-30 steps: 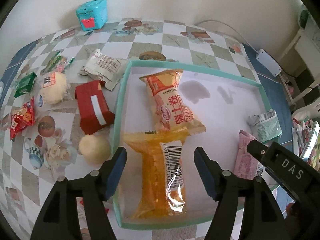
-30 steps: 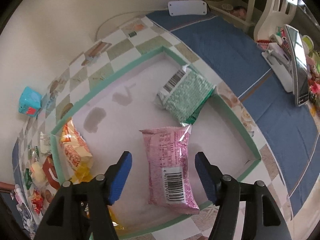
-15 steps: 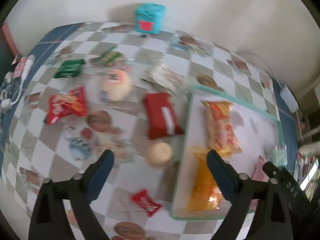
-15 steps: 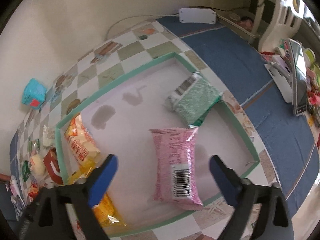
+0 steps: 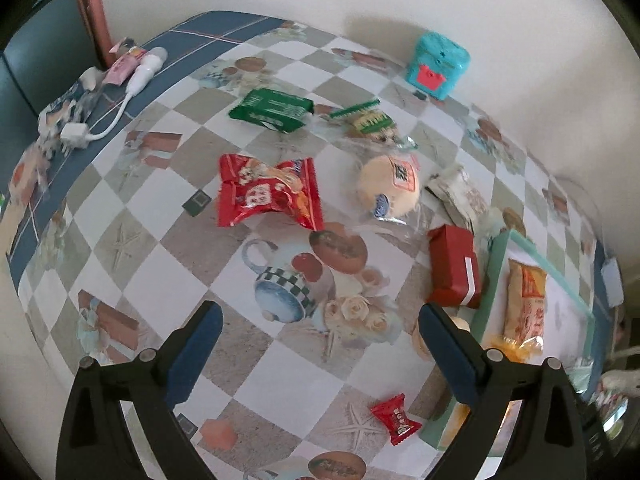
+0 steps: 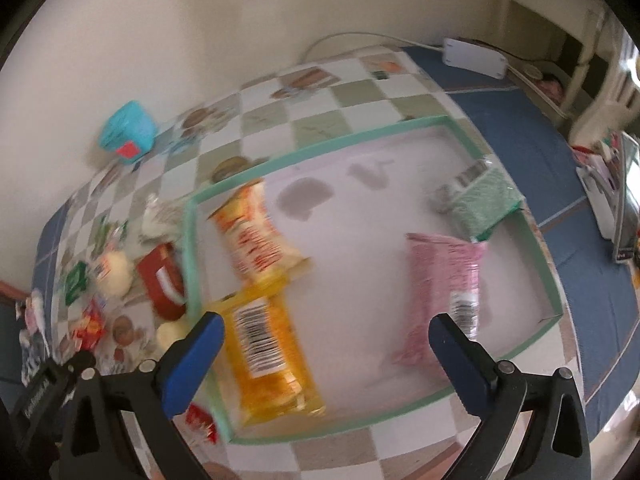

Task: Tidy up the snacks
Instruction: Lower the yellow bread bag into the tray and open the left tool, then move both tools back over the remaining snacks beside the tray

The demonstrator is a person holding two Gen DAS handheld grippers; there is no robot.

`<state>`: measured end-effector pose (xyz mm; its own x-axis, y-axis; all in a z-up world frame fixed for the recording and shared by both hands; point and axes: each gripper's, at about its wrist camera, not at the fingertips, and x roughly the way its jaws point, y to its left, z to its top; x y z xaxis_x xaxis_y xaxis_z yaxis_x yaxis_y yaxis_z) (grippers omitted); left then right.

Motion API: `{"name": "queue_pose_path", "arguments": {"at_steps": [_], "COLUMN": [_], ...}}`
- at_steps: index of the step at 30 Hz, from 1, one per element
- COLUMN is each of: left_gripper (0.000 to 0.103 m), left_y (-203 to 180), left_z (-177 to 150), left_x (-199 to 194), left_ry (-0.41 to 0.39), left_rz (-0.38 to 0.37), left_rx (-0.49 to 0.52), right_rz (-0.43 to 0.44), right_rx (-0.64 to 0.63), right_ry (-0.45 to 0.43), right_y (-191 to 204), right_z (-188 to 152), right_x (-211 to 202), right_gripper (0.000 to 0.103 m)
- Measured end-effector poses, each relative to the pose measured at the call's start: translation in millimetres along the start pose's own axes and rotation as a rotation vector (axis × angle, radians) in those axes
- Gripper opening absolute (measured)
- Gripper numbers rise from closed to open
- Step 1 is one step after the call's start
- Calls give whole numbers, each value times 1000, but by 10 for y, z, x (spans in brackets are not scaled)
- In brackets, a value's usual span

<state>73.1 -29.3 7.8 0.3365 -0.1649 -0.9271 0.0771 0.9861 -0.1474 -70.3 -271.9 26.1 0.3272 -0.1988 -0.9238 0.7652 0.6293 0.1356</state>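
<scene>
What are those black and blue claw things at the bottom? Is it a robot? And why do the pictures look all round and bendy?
No robot here: a person holds a gripper in each hand, and a small camera on each looks along its fingers. Its wide lens bends the picture.

One picture comes from the left gripper, over the checkered tablecloth. Loose snacks lie there: a red snack bag, a green packet, a round bun, a red box and a small red candy.

The other comes from the right gripper, over a green-rimmed tray holding a yellow packet, an orange packet, a pink packet and a green one.

Both grippers are open and hold nothing.
</scene>
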Motion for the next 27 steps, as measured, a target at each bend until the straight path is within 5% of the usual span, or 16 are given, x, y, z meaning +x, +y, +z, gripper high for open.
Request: {"name": "queue_pose_path", "arguments": {"at_steps": [10, 16, 27], "left_gripper": [99, 99, 99], "left_y": [211, 278, 599], "left_z": [36, 8, -91], "left_x": [-107, -3, 64], "left_ry": [-47, -11, 38], "left_rz": [93, 120, 132], "left_rx": [30, 54, -50], "right_rz": [113, 89, 102], "right_rx": [-120, -196, -284], "right_ry": [30, 83, 129], "right_y": [525, 788, 1035], "right_z": [-221, -386, -604], "right_x": [-58, 56, 195], "right_gripper": [103, 103, 103]}}
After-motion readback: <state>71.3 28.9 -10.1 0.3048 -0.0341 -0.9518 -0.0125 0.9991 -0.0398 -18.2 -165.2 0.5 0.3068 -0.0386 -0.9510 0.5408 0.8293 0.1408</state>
